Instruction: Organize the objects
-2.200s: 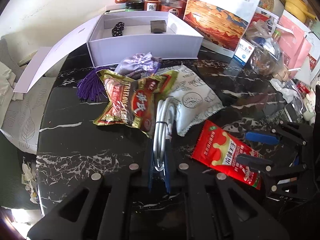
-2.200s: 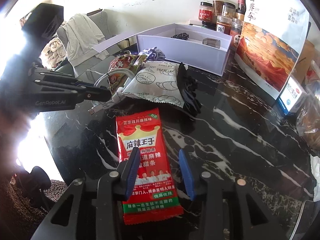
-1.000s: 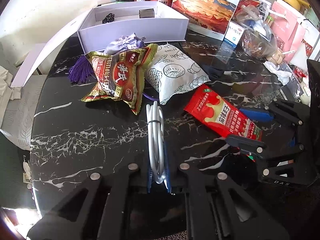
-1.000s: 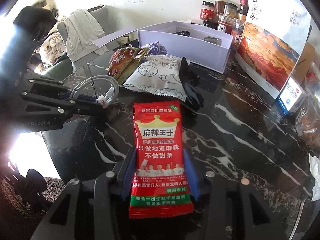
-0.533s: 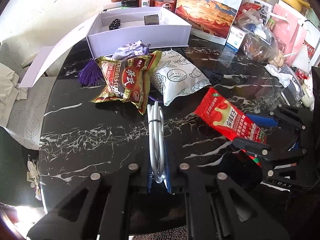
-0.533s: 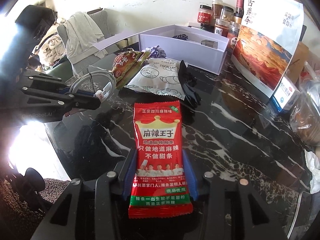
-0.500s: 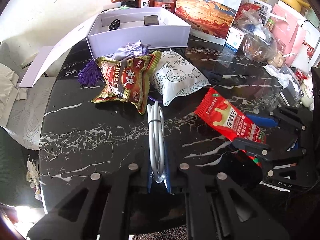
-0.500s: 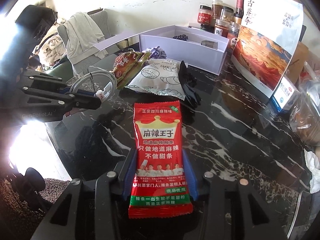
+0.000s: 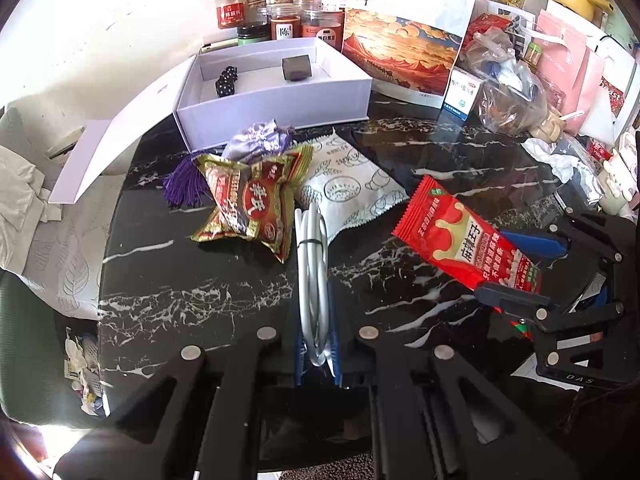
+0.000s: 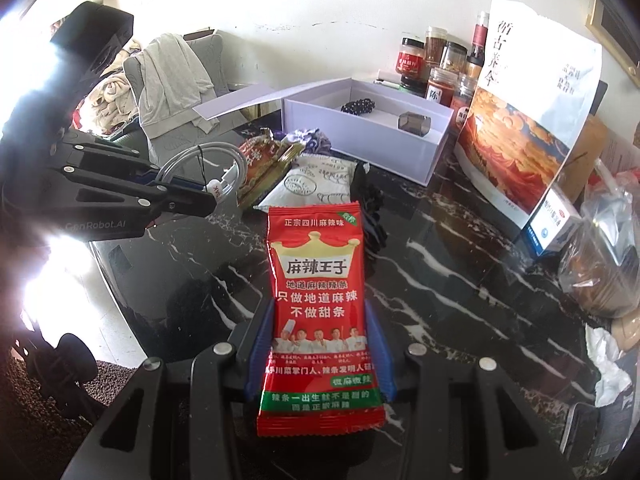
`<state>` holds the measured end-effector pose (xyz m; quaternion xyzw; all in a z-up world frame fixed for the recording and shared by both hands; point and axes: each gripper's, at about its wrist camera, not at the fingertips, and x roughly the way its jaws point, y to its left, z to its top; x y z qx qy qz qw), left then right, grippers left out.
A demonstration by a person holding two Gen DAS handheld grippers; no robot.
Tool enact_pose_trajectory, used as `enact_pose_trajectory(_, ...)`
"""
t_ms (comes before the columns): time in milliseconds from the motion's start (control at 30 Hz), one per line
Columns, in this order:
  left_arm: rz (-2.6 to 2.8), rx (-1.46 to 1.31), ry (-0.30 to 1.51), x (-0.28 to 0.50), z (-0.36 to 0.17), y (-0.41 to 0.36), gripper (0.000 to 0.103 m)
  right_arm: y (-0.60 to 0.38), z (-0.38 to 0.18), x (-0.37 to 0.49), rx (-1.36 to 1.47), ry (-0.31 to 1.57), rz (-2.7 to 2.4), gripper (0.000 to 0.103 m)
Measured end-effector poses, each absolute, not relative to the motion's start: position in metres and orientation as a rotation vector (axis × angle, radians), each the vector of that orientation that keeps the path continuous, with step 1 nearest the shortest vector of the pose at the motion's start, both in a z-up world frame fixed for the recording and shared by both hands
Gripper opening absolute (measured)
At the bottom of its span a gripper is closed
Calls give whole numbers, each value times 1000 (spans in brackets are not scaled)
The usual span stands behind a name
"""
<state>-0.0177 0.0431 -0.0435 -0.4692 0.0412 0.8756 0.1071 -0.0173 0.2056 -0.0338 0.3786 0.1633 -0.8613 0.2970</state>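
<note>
Both grippers now ride higher toward the white box [image 9: 276, 96], the left gripper [image 9: 316, 354] still clamped on the coiled white cable [image 9: 312, 264], the right gripper [image 10: 320, 354] still pinching the red snack packet [image 10: 320, 312] clear of the table [image 10: 460, 280].

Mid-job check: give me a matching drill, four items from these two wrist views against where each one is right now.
Items:
1. coiled white cable
2. red spicy-strip packet
3. dark bead bracelet
4. purple tassel pouch

Places:
A. inside the open white box
B. clamped in the right tongs
C. on the black marble table, just in front of the box
D. clamped in the left tongs

Pairs: 1-D, 2-B, 3-A, 4-C
</note>
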Motion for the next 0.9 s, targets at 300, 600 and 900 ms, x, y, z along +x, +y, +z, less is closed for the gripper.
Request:
enact_pose_trajectory(300,2607,-1345,158,-37,-19,48,9,207,-10,-36,944,429,-2311,45)
enact_pose_trajectory(600,2615,-1310,175,-68,-1,51,9,206,7,-67,911,435,-2331,45)
enact_pose_trajectory(900,2606,-1291,197,-103,8,52,8,199,12,-95,914,431,-2337,45)
